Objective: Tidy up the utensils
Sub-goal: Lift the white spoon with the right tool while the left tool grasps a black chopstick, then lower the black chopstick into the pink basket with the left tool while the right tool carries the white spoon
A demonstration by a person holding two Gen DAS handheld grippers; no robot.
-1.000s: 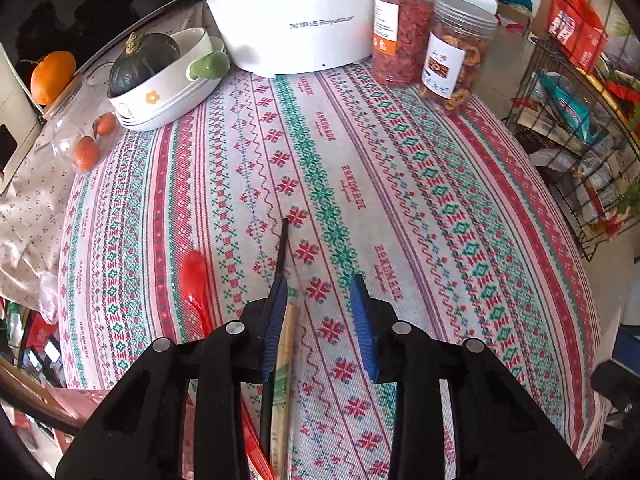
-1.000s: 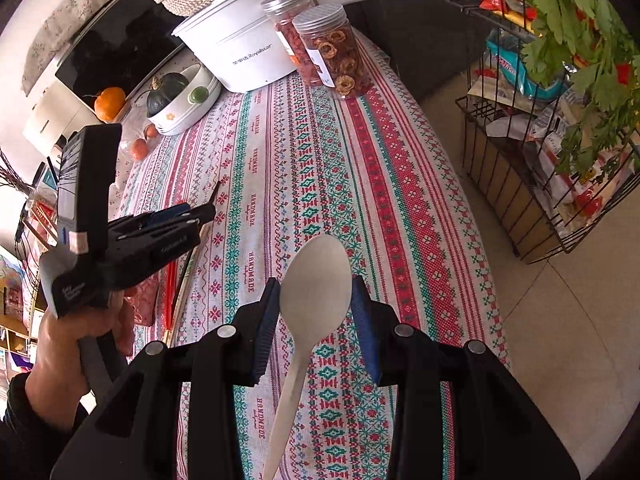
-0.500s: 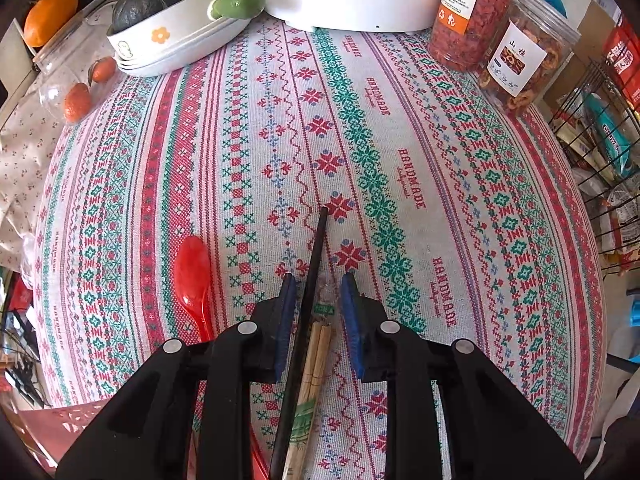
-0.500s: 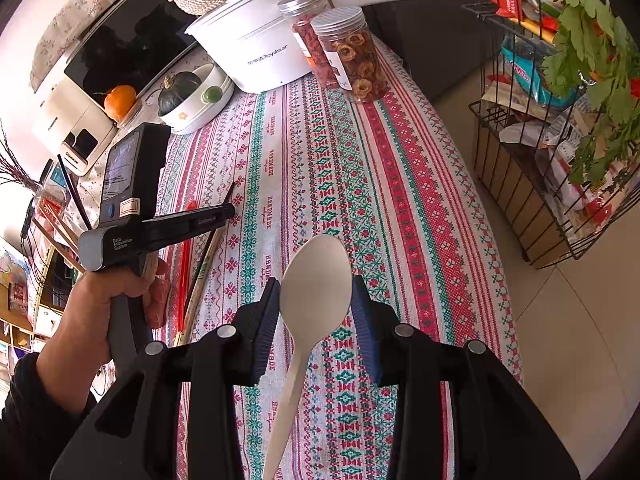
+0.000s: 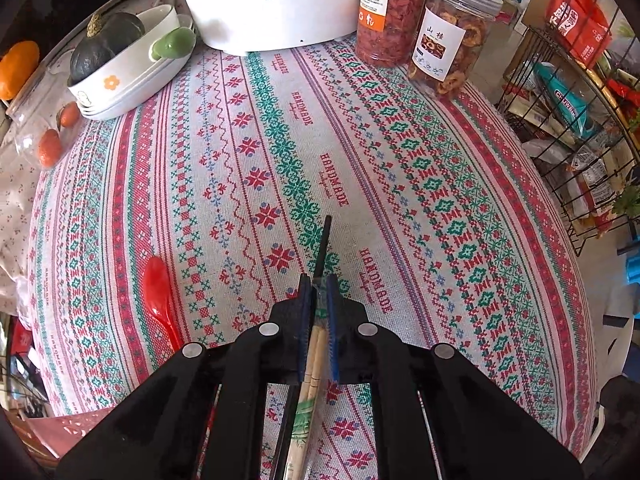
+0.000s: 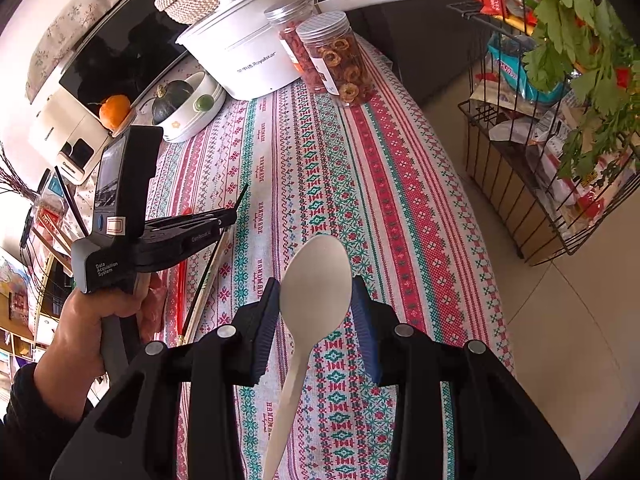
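In the left wrist view your left gripper is pressed together on the black chopstick and the wooden chopsticks, low over the worktop. The red spoon lies at 9 o'clock from it.

In the right wrist view your right gripper pinches the white spoon above the worktop, with the left gripper at 10 o'clock.

A woven, matt cloth with red and green cross-stitch bands covers the tabletop. The translucent red plastic spoon on it shines glossy. The pale wooden chopsticks look smooth and dull beside a thin matt black stick. The cream matt plastic spoon looks smooth. Both hand-held grippers are black plastic with ribbed blue pads.
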